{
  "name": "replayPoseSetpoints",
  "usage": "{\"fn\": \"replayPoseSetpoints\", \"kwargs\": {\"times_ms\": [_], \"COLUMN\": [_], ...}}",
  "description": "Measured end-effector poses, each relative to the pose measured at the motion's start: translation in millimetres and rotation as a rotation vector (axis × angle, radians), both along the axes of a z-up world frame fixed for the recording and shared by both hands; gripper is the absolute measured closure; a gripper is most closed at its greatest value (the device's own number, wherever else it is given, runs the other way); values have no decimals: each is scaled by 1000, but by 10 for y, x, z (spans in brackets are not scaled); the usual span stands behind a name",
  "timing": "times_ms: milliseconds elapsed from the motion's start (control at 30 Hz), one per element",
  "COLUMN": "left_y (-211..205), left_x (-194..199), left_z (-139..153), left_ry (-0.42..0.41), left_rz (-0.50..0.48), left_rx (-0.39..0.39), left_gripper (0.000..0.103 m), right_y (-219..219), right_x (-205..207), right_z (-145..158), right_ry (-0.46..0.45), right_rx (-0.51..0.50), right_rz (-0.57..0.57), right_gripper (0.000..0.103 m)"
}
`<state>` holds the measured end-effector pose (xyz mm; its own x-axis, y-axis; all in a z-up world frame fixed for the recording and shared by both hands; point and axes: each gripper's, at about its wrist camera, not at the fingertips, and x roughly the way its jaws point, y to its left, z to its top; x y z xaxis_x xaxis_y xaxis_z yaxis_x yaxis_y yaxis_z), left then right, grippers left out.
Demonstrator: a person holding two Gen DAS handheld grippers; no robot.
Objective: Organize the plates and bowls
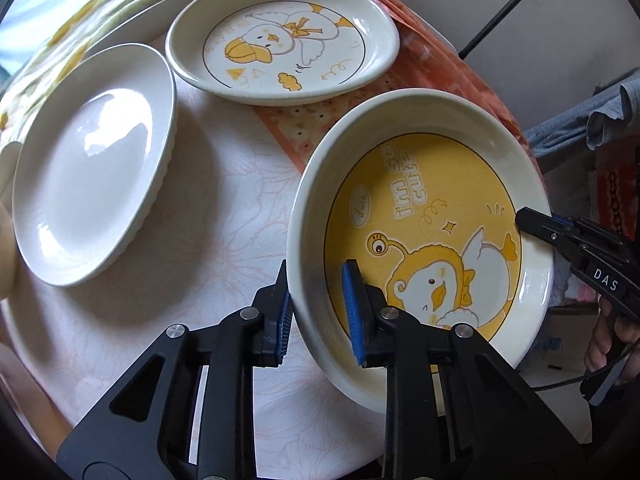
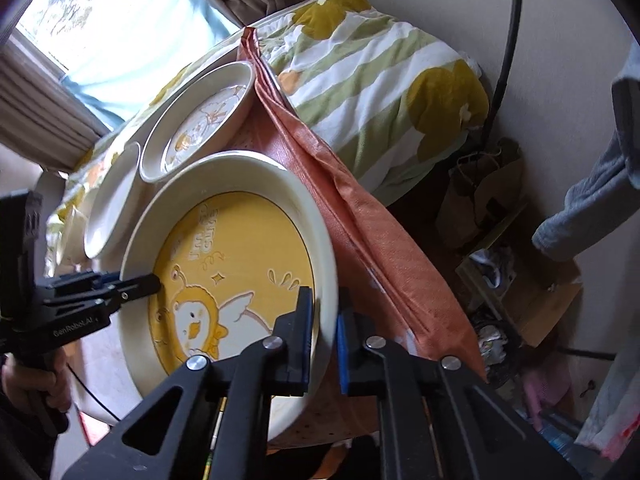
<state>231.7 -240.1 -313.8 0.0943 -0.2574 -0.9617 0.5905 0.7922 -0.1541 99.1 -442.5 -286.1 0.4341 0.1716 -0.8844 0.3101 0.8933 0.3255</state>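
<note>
Three dishes: yellow bowl [image 1: 424, 216], duck plate [image 1: 284, 40], white plate [image 1: 92, 164]; two tools grip the bowl

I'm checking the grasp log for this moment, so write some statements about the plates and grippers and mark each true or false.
1. The yellow plate is held at its rim by both grippers. True: the left gripper and the right gripper each have one finger inside the rim and one outside.
2. The plain white plate holds food. False: it shows only a glossy bare surface.
3. The duck plate lies partly on the orange cloth. True.
4. The yellow plate is stacked on the duck plate. False: they are apart, the yellow one nearer the grippers.
5. The left gripper grips the white plate. False: it straddles the yellow plate's rim.
</note>
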Motion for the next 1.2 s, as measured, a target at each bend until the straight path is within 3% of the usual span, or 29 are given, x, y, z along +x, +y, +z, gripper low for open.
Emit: {"fn": "replayPoseSetpoints", "kwargs": {"times_ms": [333, 633, 1000, 1200], "left_y": [-72, 188, 1107, 1772], "left_x": [-195, -327, -589, -745], "left_z": [207, 426, 767, 740], "left_ry": [-80, -112, -174, -162], "left_rz": [-3, 80, 310, 459], "left_rx": [21, -8, -26, 0], "left_gripper": [82, 82, 82, 82], "right_y": [-4, 142, 775, 1350], "right_x": [-11, 30, 208, 375], "right_z": [4, 155, 517, 539], "right_ry": [0, -42, -118, -115], "right_rx": [-24, -63, -78, -60], "right_rz": [31, 111, 316, 460], "right_gripper": [93, 93, 93, 93]}}
